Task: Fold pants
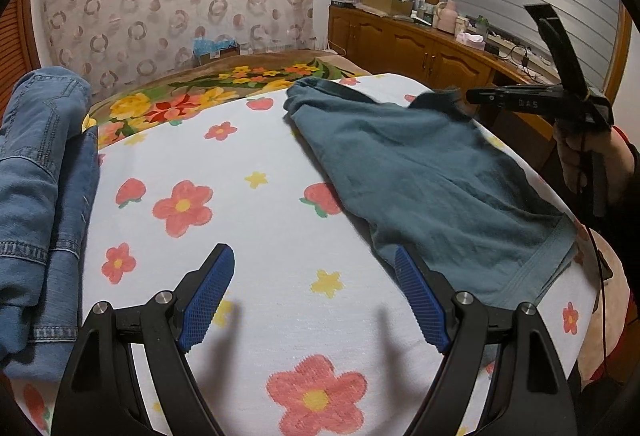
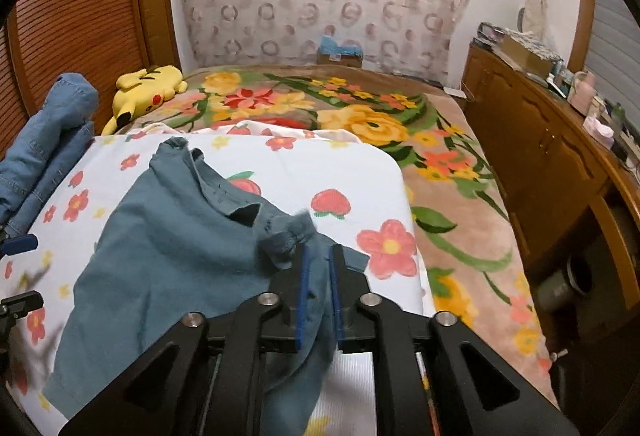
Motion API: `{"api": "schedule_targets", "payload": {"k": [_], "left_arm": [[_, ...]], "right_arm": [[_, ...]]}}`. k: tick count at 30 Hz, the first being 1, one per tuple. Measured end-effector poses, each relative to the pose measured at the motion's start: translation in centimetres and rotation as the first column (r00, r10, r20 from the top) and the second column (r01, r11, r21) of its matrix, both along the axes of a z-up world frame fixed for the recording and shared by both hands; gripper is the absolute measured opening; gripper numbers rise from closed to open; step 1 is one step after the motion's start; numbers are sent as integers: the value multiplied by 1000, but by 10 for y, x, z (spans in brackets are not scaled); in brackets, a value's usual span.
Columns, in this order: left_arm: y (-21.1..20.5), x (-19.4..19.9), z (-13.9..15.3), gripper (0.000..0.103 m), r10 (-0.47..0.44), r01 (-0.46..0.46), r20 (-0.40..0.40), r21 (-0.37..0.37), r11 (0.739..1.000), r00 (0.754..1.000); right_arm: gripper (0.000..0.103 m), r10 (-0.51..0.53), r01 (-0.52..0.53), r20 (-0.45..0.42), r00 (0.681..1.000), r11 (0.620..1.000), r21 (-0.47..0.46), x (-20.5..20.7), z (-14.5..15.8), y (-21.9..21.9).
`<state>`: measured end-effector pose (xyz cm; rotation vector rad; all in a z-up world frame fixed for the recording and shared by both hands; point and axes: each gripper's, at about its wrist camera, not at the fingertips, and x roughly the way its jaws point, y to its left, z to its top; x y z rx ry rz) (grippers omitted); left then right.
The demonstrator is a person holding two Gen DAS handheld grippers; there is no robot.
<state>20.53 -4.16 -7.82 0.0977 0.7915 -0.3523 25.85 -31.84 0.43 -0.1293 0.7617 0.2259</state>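
Note:
Teal pants (image 1: 432,172) lie crumpled on the white flowered sheet (image 1: 248,220), waistband nearest the left wrist camera. My left gripper (image 1: 314,268) hovers open above the sheet, its right pad at the pants' edge, nothing between the fingers. One of its blue pads (image 2: 20,244) shows at the left edge of the right wrist view. My right gripper (image 2: 318,260) has a raised corner of the pants (image 2: 168,248) between its blue pads, which stand slightly apart; the loose cloth drapes back over the gripper body. From the left, that gripper (image 1: 470,96) sits at the pants' far right corner, held by a hand (image 1: 588,156).
Folded blue jeans (image 1: 36,196) are stacked along the sheet's left side. A yellow plush toy (image 2: 148,92) lies on the floral blanket (image 2: 460,196) beyond. A wooden cabinet (image 2: 540,156) with clutter on top runs along the bed's right side.

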Motion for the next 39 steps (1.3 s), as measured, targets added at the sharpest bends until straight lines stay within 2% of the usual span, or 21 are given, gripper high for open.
{"api": "schedule_targets", "payload": {"k": [9,17,31,33,37,39], "left_arm": [[-16,-6,2,83,-33,33,5,3,999,999],[-23,-8,0,83,-44,44,-4,8,999,999],[-27,-1,-14,83,-24,25,-39,24,999,999],[-28,1,-17,83,-21,22,-45,29,999,999],[-29,2,-21,83,-16,18,-54,35,999,998],[-28,3,-21,83,-14,16,-57,34,999,998]], "right_arm": [[33,45,-44,-32,998,999,26,-20,0,-2],[33,76,-72,-102,992,997,39,-28,-11,-5],[33,46,-36,-82,996,992,120,16,-20,-19],[29,49,-41,-71,996,993,113,21,-22,-16],[29,35,-29,-73,997,996,87,31,-30,-11],[22,42,-35,-76,996,996,80,32,-31,-9]]}}
